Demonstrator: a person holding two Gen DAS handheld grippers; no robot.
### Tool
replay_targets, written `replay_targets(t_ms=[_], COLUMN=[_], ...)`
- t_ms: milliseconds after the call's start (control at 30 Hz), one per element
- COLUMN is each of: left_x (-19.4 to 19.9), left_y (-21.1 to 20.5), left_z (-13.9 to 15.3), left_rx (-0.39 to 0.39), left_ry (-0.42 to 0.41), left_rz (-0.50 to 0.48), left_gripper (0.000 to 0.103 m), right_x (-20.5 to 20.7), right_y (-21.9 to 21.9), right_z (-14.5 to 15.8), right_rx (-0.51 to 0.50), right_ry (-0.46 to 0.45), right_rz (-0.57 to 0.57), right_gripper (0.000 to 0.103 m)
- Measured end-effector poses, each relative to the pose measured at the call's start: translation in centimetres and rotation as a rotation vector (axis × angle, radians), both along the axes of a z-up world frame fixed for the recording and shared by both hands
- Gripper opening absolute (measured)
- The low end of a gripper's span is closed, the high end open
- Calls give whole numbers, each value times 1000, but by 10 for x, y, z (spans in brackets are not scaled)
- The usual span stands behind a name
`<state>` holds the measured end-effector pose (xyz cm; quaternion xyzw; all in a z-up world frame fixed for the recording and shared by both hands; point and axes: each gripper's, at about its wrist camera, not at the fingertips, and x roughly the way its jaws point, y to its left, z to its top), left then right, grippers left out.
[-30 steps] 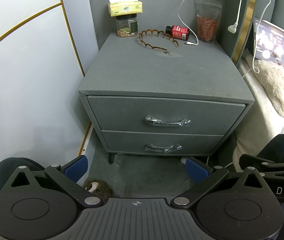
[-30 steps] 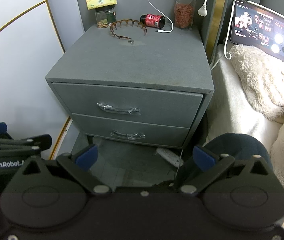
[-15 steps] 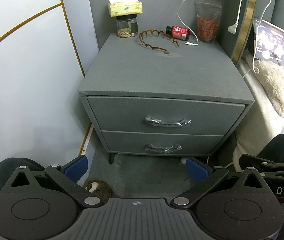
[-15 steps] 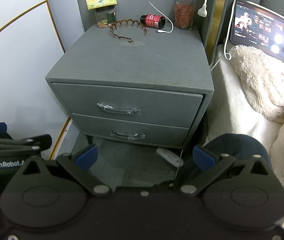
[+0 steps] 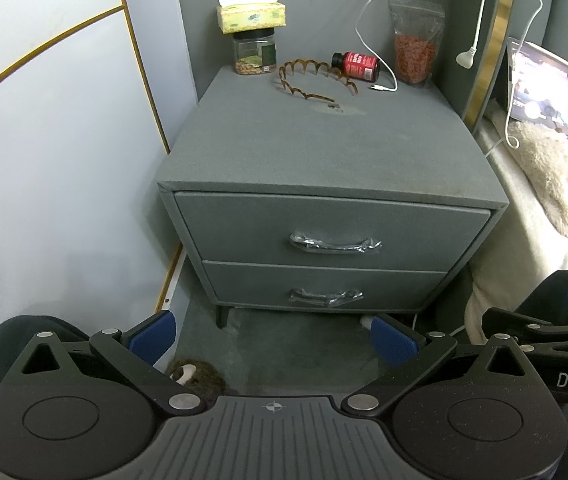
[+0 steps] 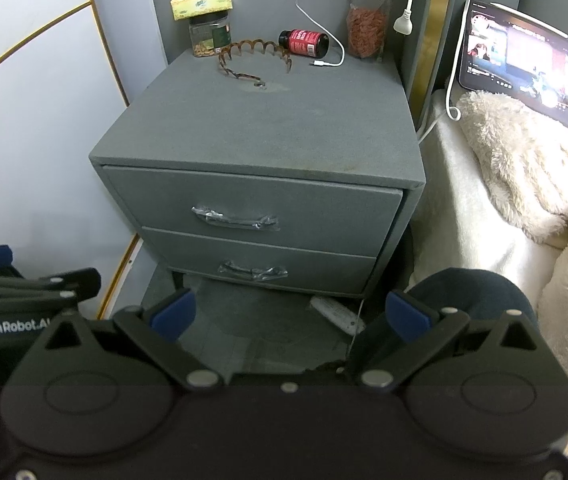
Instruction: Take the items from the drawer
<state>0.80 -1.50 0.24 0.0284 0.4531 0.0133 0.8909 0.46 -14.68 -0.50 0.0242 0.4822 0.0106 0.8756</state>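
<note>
A grey fabric nightstand (image 5: 323, 152) (image 6: 268, 128) stands ahead with two shut drawers. The upper drawer (image 5: 331, 232) (image 6: 252, 208) has a plastic-wrapped metal handle (image 5: 335, 245) (image 6: 236, 219). The lower drawer (image 5: 323, 288) (image 6: 260, 260) has a like handle (image 5: 325, 297) (image 6: 252, 271). What lies inside is hidden. My left gripper (image 5: 272, 338) is open and empty, low before the nightstand. My right gripper (image 6: 289, 312) is open and empty, beside it on the right.
On top at the back are a tissue box (image 5: 251, 16) on a jar (image 5: 254, 55), a brown hairband (image 5: 311, 80), a red bottle (image 5: 357, 65), a snack pouch (image 5: 413, 50) and a white cable (image 5: 379, 32). A bed with fluffy blanket (image 6: 523, 168) and tablet (image 6: 521, 62) is right; a wall (image 5: 44, 160) is left.
</note>
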Motion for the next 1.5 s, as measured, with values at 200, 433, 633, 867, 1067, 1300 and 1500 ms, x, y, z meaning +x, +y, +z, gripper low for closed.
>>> replay_targets(t_ms=[200, 433, 633, 867, 1067, 1300, 1500], left_x=[-4, -6, -7, -9, -10, -10, -9], left_y=[-1, -3, -3, 0, 0, 0, 0], left_z=[-2, -4, -1, 2, 4, 4, 4], left_rx=[-4, -3, -8, -15, -19, -21, -22], left_ry=[9, 20, 16, 7, 5, 6, 7], left_rz=[7, 0, -6, 7, 4, 5, 1], left_gripper=[103, 103, 103, 103, 103, 103, 103], right_x=[1, 3, 2, 2, 1, 0, 0], right_y=[10, 6, 6, 7, 8, 7, 6], right_z=[1, 0, 0, -1, -1, 0, 1], right_rx=[7, 15, 9, 4, 0, 3, 4], right_ry=[10, 15, 13, 9, 0, -4, -4], right_rz=[-5, -8, -8, -6, -9, -12, -11], right_gripper=[103, 103, 103, 103, 103, 103, 103])
